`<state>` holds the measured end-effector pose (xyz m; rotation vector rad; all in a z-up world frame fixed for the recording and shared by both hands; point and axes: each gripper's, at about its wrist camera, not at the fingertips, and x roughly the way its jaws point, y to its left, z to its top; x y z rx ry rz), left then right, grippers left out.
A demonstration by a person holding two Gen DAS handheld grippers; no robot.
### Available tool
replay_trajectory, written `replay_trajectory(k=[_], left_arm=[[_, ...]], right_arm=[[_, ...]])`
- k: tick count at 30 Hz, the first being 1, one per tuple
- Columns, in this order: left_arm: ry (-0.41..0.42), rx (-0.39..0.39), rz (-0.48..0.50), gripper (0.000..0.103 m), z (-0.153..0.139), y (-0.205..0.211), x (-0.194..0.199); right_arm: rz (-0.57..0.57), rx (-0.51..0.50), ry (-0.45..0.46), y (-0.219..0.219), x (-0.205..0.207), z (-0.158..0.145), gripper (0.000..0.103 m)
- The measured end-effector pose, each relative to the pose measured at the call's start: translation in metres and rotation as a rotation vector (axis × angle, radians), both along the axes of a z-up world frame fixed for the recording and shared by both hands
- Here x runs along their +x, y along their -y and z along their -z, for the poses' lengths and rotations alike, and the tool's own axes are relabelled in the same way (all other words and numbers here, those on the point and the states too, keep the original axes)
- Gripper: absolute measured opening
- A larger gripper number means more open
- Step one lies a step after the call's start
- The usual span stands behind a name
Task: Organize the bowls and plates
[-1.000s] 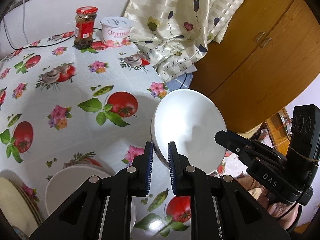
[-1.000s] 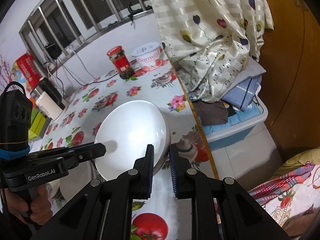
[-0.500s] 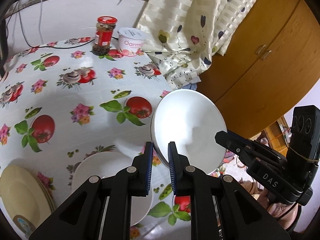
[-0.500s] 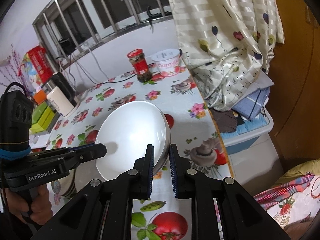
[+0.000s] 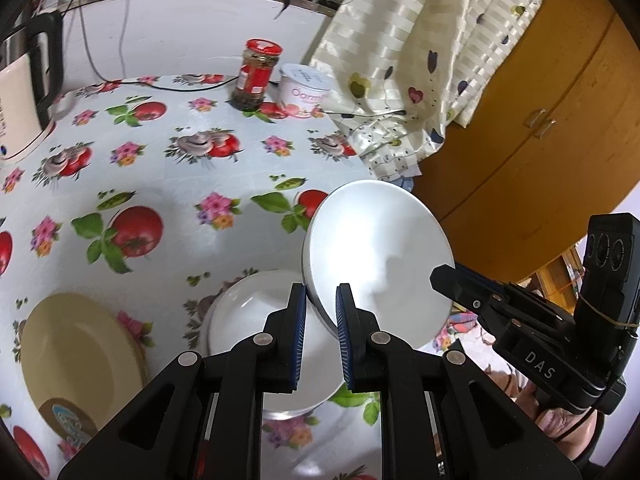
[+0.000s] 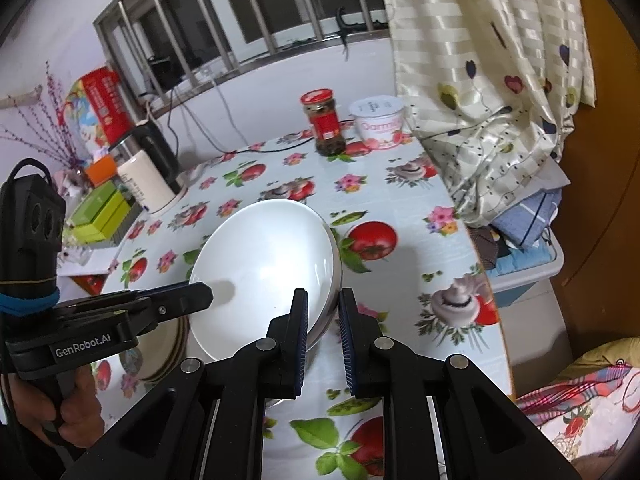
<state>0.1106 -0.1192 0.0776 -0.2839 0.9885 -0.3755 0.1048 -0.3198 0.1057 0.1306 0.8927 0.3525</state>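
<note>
A white plate (image 5: 380, 256) is held in the air between both grippers, tilted over the table. My left gripper (image 5: 321, 312) is shut on its near left rim. My right gripper (image 6: 323, 312) is shut on the opposite rim of the same white plate (image 6: 264, 272). Below it a second white plate (image 5: 256, 312) lies on the tablecloth. A cream-yellow plate (image 5: 76, 356) lies to its left; in the right wrist view it appears as a small stack (image 6: 160, 352). The right gripper also shows in the left wrist view (image 5: 444, 276).
A red-lidded jar (image 5: 256, 76) and a yogurt tub (image 5: 304, 92) stand at the table's far edge. A kettle (image 6: 148, 176) and green boxes (image 6: 100, 212) sit at the far left. A curtain (image 5: 420, 60) and wooden cabinet (image 5: 540, 140) are on the right.
Both grippers have carried the white plate to the left over the table; it now hangs above the second white plate, and the cream plate has come further into view.
</note>
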Motion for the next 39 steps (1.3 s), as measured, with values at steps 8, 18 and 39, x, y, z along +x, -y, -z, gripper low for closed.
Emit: replay_trajectory(k=[8,18,39], left_arm=[[-0.019,0.019,-0.031,0.016,0.005,-0.012,-0.012],[-0.059,0.034,-0.062,0.016,0.017,-0.024,-0.019],[-0.152,0.056,-0.081,0.016,0.044,-0.032,-0.017]], right_arm=[[-0.039,0.014,-0.023,-0.016,-0.005,0.007,0.015],[-0.071,0.034,-0.069,-0.028,-0.007,0.021,0.015],[-0.106,0.03,-0.166,-0.04,0.003,0.052,0.015]])
